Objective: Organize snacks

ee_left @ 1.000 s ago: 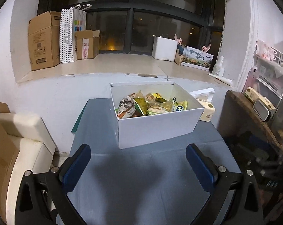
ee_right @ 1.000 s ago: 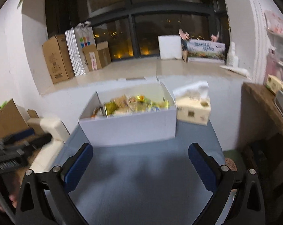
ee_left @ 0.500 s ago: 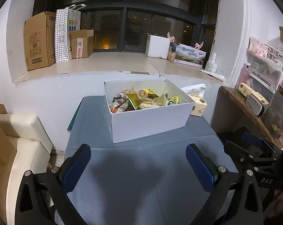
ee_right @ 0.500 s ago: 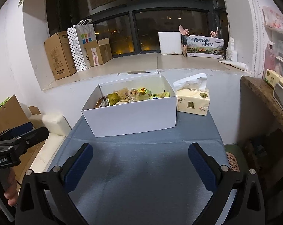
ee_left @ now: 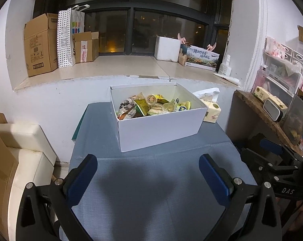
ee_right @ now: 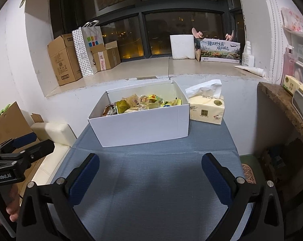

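1. White box [ee_left: 159,128] at far end of blue-covered table [ee_left: 151,190], open top, turned slightly askew to the table edges.
2. Packed with snacks [ee_left: 151,106]: mixed wrappers in green, yellow and brown, plus small round clear cups; heaped below the rim, none outside the box.
3. Same box from right wrist view [ee_right: 140,125], snacks [ee_right: 143,103] visible over the near wall.
4. Tissue pack [ee_right: 207,108] just beside the box's right wall, on the table, 1 sheet sticking up.
5. Left tongs [ee_left: 148,173] released, blue pads wide apart, nothing between them, hovering over bare table cloth near the front edge, well apart from the box.
6. Right tongs [ee_right: 150,171] also released, pads wide apart, empty, over the same front stretch of table.
7. Each tool visible at the edge of the other's view; a hand [ee_right: 11,206] gripping the left tool's handle at lower left of the right wrist view.
8. Behind the table: window ledge [ee_left: 119,66] with cardboard boxes [ee_left: 41,46], dotted paper bag [ee_left: 68,38], white foam box [ee_left: 167,48], printed carton [ee_left: 201,57].
9. Cream sofa [ee_left: 25,160] left of the table, wooden shelf [ee_left: 259,110] to the right.
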{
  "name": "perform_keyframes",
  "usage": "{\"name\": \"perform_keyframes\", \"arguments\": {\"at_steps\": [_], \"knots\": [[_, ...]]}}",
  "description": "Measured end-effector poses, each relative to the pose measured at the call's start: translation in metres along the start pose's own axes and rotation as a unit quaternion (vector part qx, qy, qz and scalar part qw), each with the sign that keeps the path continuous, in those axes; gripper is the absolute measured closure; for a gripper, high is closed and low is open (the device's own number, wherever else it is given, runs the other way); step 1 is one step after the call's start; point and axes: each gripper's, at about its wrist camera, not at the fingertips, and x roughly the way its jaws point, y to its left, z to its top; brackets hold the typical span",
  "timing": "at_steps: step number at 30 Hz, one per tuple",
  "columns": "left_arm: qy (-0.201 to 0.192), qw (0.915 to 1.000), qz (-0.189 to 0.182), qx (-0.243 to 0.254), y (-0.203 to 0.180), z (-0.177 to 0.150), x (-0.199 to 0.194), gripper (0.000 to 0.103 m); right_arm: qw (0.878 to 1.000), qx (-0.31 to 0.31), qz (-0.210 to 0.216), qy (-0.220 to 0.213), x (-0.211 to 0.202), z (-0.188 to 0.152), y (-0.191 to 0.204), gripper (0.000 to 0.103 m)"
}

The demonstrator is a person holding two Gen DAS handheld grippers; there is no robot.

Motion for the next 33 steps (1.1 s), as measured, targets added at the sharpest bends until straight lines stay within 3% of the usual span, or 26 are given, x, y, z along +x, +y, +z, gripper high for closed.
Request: {"name": "perform_keyframes", "arguments": {"at_steps": [33], "knots": [[0.007,1.0000,-0.001,0.002,0.0002,-0.0025,0.0017,0.000,1.000,-0.004,0.002,-0.001,-0.0028,0.0005,0.0006,0.000]]}}
